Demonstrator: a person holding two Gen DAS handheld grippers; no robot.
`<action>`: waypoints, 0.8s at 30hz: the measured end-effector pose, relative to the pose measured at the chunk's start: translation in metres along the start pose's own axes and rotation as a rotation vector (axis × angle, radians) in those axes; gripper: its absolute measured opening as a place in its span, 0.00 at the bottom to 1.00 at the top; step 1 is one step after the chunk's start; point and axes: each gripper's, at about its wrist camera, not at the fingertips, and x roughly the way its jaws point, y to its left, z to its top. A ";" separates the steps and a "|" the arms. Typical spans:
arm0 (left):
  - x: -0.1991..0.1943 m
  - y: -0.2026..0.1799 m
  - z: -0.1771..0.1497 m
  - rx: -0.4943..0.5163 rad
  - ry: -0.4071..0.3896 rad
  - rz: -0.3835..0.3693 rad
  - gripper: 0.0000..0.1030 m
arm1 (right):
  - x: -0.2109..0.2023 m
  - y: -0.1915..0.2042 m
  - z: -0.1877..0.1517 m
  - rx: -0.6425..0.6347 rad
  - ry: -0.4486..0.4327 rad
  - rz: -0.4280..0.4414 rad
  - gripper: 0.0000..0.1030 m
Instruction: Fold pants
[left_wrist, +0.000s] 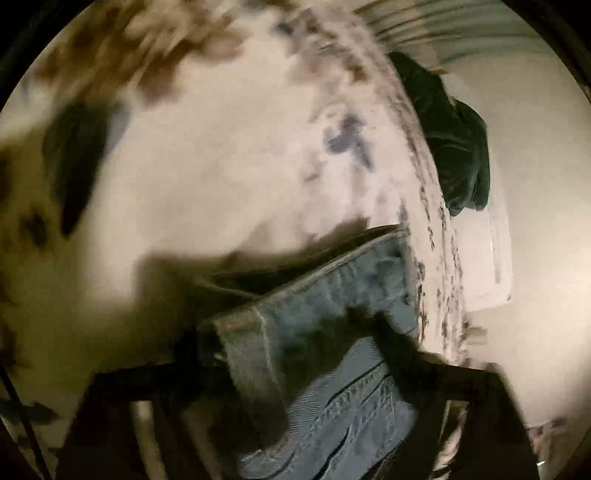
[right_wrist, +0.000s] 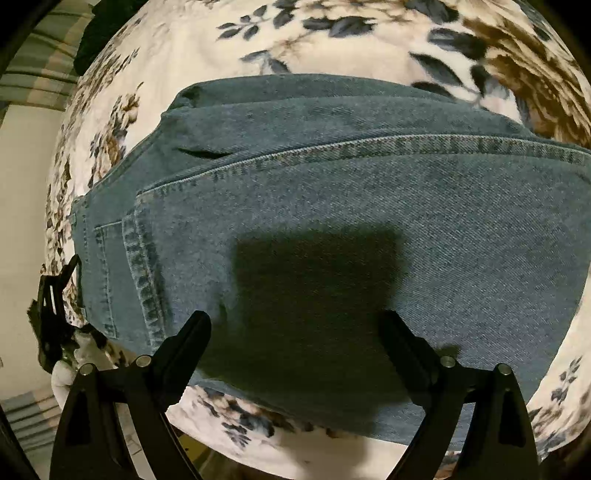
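**Jeans partly folded on a floral bedspread; one claw grips denim, the other hovers wide**

In the left wrist view, heavily blurred, the left claw (left_wrist: 325, 373) is closed on a thick hemmed edge of the blue jeans (left_wrist: 332, 354), which fills the lower centre of the frame. The floral bedspread (left_wrist: 221, 166) spreads across the upper left, and a dark green garment (left_wrist: 458, 147) lies at the upper right, off the bedspread's edge.

In the right wrist view, the right claw (right_wrist: 295, 332) stands wide apart above the jeans (right_wrist: 351, 206), gripping nothing. The denim lies flat across the middle of the frame, a back pocket at the left centre, with the bedspread (right_wrist: 332, 40) showing all around it.

Risks, as judgement: the bulky hem could slip from the left claw if pulled fast, and the blur suggests speed. With the right claw not pinning the denim, a tug may drag the flat layers askew and spoil the fold.
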 end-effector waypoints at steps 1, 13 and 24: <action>-0.004 -0.010 0.000 0.038 -0.003 -0.010 0.33 | 0.001 0.001 0.001 0.001 -0.003 0.004 0.92; -0.102 -0.193 -0.114 0.625 -0.007 -0.181 0.29 | -0.024 -0.052 -0.014 0.159 -0.056 0.145 0.92; 0.040 -0.190 -0.335 0.974 0.434 0.059 0.28 | -0.108 -0.195 -0.055 0.306 -0.151 0.030 0.92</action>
